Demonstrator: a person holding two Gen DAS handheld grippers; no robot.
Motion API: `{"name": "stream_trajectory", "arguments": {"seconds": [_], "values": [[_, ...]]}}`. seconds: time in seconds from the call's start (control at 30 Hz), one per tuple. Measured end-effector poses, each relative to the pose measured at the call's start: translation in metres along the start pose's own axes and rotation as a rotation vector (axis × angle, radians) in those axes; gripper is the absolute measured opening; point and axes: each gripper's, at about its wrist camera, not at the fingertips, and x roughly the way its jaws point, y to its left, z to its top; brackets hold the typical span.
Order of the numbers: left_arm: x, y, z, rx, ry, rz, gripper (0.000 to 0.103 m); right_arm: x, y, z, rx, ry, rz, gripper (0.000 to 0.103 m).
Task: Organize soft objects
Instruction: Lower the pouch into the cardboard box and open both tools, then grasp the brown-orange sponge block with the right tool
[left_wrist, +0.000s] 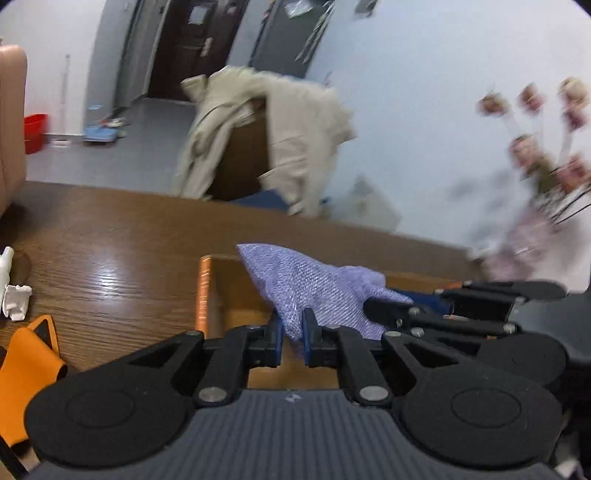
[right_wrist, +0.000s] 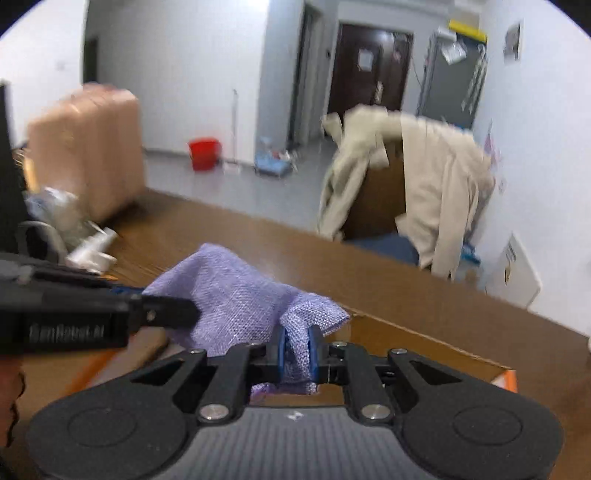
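Lavender woven cloth (left_wrist: 314, 288) hangs between my two tools, over the open cardboard box (left_wrist: 207, 291) on the brown wooden table (left_wrist: 110, 236). Left gripper (left_wrist: 293, 339) is pinched narrow on one bunched edge; right gripper (right_wrist: 296, 345) likewise clamps a fold on the opposite side. Two-point hold makes sense, I judge: limp fabric sags and crumples from one grip, and two grips let me spread or fold it before lowering it in. Cloth looks thin, coarse-textured, creased into peaks, with one corner standing up. Both views are partly blurred. Orange fabric item (left_wrist: 29, 362) lies at the near left of the table, untouched, likely another piece to sort.
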Motion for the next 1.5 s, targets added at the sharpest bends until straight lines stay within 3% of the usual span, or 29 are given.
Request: {"name": "stream_trajectory", "arguments": {"seconds": [0.07,0.17,0.23,0.33,0.47,0.57,0.63,0.77,0.83,0.97,1.17,1.37,1.5], "values": [[0.017,0.002,-0.004,0.03,0.02,0.04,0.02,0.03,0.008,-0.004,-0.034,0.052,-0.02,0.013],[0.016,0.005,-0.005,0.051,0.01,0.006,0.048,0.054,0.018,-0.014,-0.074,0.106,-0.05,0.017],[0.007,0.006,-0.004,0.079,-0.001,0.005,0.048,0.058,0.02,-0.018,-0.075,0.123,-0.035,0.021],[-0.009,0.007,0.0,0.101,-0.02,0.008,0.06,0.045,0.019,-0.015,-0.061,0.086,-0.033,0.03],[-0.049,-0.002,0.006,0.124,-0.075,0.03,0.068,-0.007,0.021,-0.005,-0.071,0.013,-0.039,0.034],[-0.096,-0.012,0.005,0.152,-0.139,0.034,0.08,-0.062,0.018,0.001,-0.103,-0.065,-0.063,0.047],[-0.134,-0.022,0.0,0.176,-0.187,0.028,0.083,-0.109,0.016,-0.004,-0.117,-0.123,-0.086,0.054],[-0.208,-0.043,-0.024,0.22,-0.274,0.016,0.103,-0.196,0.013,-0.03,-0.117,-0.224,-0.117,0.064],[-0.242,-0.054,-0.045,0.255,-0.327,-0.001,0.103,-0.236,0.017,-0.053,-0.123,-0.274,-0.136,0.075],[-0.288,-0.068,-0.095,0.289,-0.372,-0.011,0.103,-0.297,0.032,-0.109,-0.118,-0.339,-0.157,0.076],[-0.329,-0.076,-0.185,0.319,-0.394,-0.033,0.103,-0.355,0.056,-0.211,-0.05,-0.405,-0.128,0.083],[-0.328,-0.074,-0.252,0.222,-0.313,-0.076,0.103,-0.373,0.067,-0.299,0.089,-0.366,-0.139,0.086],[-0.309,-0.081,-0.274,0.275,-0.221,-0.071,0.103,-0.372,0.065,-0.317,0.119,-0.332,-0.156,0.086]]}}
